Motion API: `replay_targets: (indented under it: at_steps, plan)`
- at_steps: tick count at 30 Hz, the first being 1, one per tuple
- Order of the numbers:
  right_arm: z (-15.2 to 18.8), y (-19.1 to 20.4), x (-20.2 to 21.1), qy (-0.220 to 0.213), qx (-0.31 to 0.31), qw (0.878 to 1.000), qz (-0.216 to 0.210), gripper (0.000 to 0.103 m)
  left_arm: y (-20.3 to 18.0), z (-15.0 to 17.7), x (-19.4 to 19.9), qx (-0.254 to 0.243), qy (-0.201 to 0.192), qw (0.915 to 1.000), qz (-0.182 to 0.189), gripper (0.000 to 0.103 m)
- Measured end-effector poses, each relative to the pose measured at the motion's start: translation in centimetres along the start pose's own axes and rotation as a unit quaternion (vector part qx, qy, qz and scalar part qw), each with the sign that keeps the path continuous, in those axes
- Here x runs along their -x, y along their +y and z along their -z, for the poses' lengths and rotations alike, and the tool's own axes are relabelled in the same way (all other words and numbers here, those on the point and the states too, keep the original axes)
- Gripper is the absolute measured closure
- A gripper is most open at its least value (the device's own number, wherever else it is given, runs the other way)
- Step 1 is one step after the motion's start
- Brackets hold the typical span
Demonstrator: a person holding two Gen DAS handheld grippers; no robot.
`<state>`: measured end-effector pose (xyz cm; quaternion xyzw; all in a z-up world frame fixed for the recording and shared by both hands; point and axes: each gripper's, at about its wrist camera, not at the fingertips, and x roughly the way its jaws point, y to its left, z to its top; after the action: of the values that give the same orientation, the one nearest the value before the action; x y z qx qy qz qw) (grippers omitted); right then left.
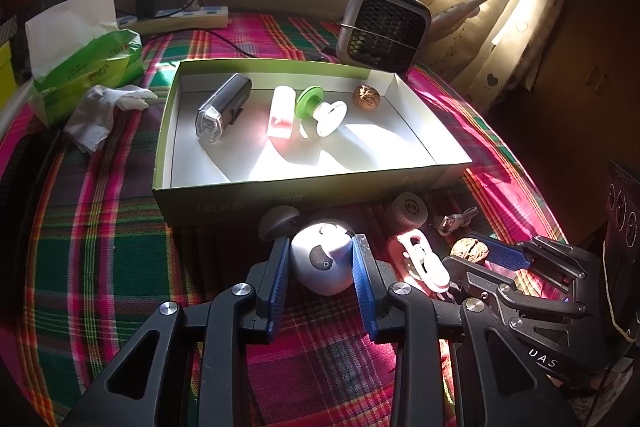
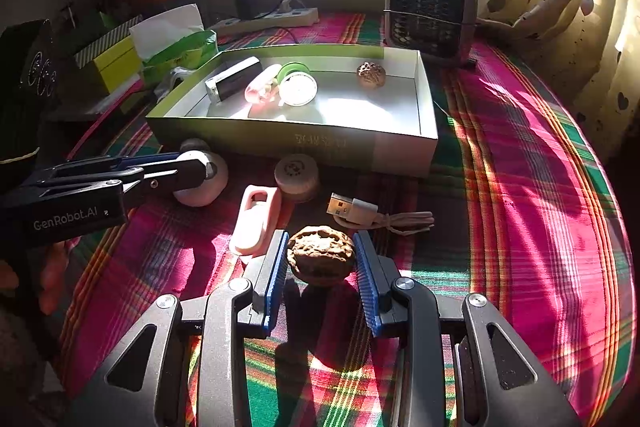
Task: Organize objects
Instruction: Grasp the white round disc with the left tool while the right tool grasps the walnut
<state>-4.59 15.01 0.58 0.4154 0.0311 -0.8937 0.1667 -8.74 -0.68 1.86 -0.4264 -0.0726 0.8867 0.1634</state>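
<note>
An open green-and-white box (image 1: 280,191) on the plaid cloth holds a black bike light (image 1: 224,111), a white tube (image 1: 280,111), a green-and-white gadget (image 1: 320,107) and a walnut (image 1: 366,95). In front of the box, my left gripper (image 1: 320,243) is shut on a white rounded gadget (image 1: 320,267), its blue pads against both sides. My right gripper (image 2: 321,239) is shut on a second walnut (image 2: 321,259), just right of the left one. Between them lies a pink clip (image 2: 256,223).
A beige round cap (image 2: 297,175) and a USB cable (image 2: 372,213) lie by the box's front wall. A grey fan (image 1: 384,27) stands behind the box. A green tissue pack (image 1: 88,63), crumpled tissue (image 1: 104,107) and power strip (image 1: 184,17) are at the back left.
</note>
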Motion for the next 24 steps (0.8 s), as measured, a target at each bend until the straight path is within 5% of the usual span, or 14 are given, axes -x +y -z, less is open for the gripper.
replay_targets:
  at_steps: [24]
  plan:
    - [-0.7, 0.0, 1.2, -0.021, 0.0, 1.0, -0.003, 0.069, -0.7, -0.4, 1.6, -0.005, -0.015, 0.9999, -0.004, 0.075]
